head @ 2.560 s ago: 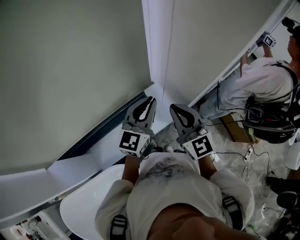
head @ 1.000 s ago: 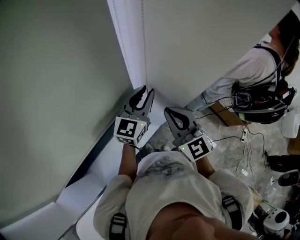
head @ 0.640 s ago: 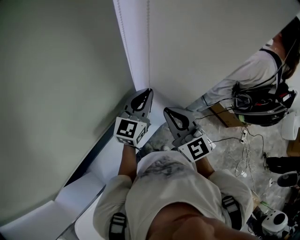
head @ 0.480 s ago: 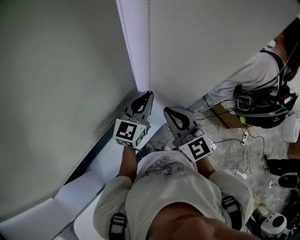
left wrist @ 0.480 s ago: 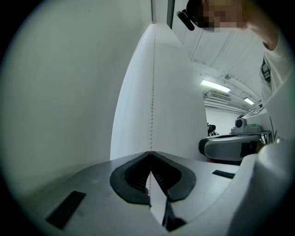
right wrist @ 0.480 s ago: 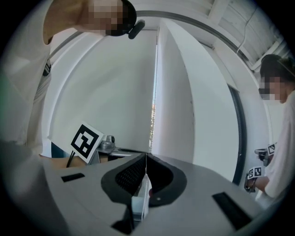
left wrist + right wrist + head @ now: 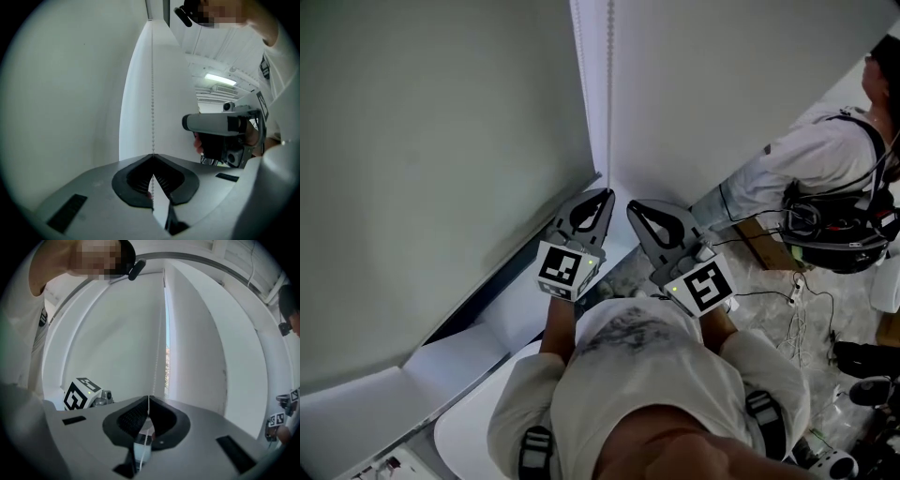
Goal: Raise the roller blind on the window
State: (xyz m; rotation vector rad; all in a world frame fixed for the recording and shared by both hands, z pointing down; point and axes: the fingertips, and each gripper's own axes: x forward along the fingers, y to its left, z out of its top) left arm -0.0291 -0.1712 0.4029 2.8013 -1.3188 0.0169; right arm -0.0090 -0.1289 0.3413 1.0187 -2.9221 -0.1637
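The roller blind (image 7: 441, 141) hangs as a broad grey-green sheet at the left, and a second pale sheet (image 7: 722, 84) hangs right of the white frame strip (image 7: 592, 84). A white bead chain (image 7: 609, 94) drops along that strip. My left gripper (image 7: 606, 195) is at the foot of the chain, shut, and in the left gripper view the bead chain (image 7: 153, 93) runs straight into its closed tips (image 7: 153, 155). My right gripper (image 7: 631, 207) stands just beside it, also shut. In the right gripper view a thin strand of the chain (image 7: 156, 363) passes between its tips (image 7: 149, 398).
A white sill (image 7: 441, 361) runs below the blind, with a rounded white surface (image 7: 473, 427) under it. Another person (image 7: 825, 169) wearing a harness stands at the right by the wall. Cables (image 7: 797, 305) lie across the mottled floor there.
The head view has swung, so the frame strip and chain now sit further right. Both grippers have stayed at the corner, tips slightly closer together, and both remain shut.
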